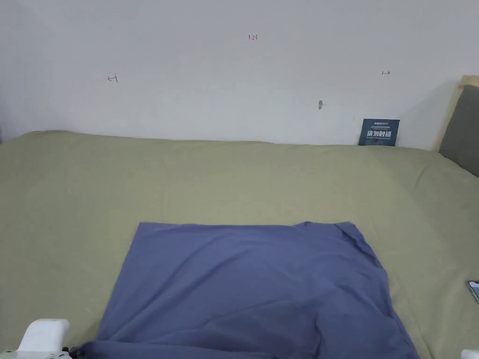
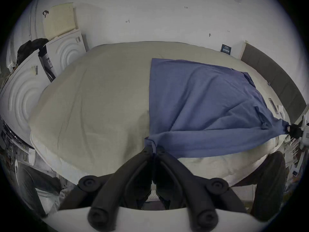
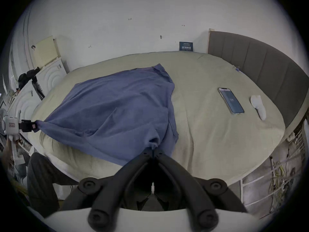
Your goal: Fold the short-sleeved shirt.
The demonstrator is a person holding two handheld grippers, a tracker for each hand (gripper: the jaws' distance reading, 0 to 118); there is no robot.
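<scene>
Folding has barely begun — the blue shirt (image 1: 252,285) lies spread across the lower middle of the bed (image 1: 234,177). The left gripper (image 2: 153,149) and right gripper (image 3: 153,149) each clench a near corner; every fold remains.

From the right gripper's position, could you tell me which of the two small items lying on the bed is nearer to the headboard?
The white sock: it lies between the phone and the grey headboard.
</scene>
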